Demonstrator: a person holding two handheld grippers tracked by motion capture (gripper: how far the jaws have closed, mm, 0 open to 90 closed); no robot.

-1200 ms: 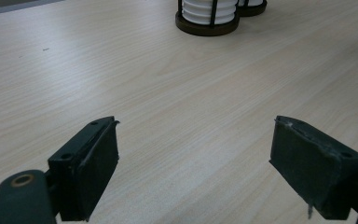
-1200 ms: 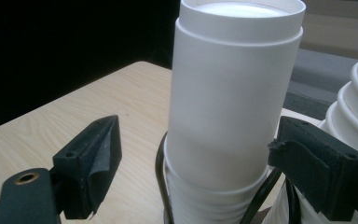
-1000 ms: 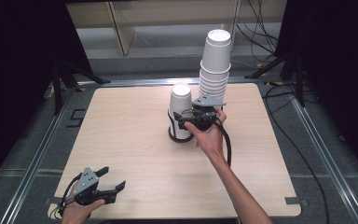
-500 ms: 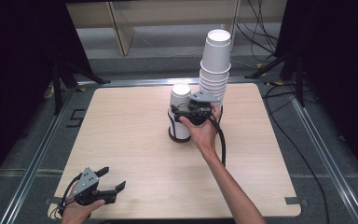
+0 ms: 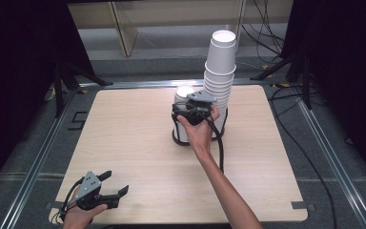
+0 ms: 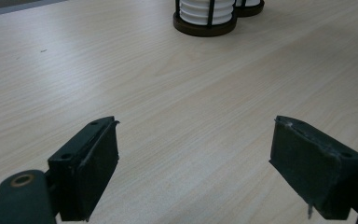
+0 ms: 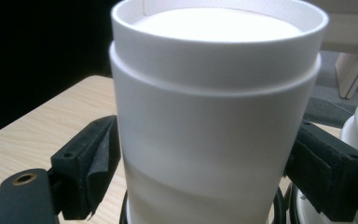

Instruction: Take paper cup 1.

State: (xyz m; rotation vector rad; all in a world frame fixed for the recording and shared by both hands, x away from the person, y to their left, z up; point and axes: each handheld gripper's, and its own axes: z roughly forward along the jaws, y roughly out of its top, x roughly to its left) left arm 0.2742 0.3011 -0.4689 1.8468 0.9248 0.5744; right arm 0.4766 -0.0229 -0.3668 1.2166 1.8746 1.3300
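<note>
A short stack of white paper cups [image 5: 184, 93] stands in a black wire holder [image 5: 180, 140] at the table's middle back. My right gripper [image 5: 183, 113] is at that stack, open, one jaw on each side of the top cup [image 7: 214, 116]. The pads sit at the cup's wall and I cannot tell whether they press it. A tall, leaning stack of white cups [image 5: 220, 71] rises just right of it. My left gripper [image 5: 116, 183] rests at the near left corner, open, with bare table between its jaws [image 6: 196, 172]. In the left gripper view the holder [image 6: 204, 28] shows far ahead.
The wooden table [image 5: 124, 129] has a metal frame around it. A cable [image 5: 219, 143] trails from the right gripper along the forearm. A second holder base [image 6: 249, 7] sits beside the first. Dark curtains and stands flank the table; a shelf stands behind.
The right gripper has shifted left and forward, from beside the tall stack to the short stack, and now has the top cup between its jaws. The left gripper has stayed put.
</note>
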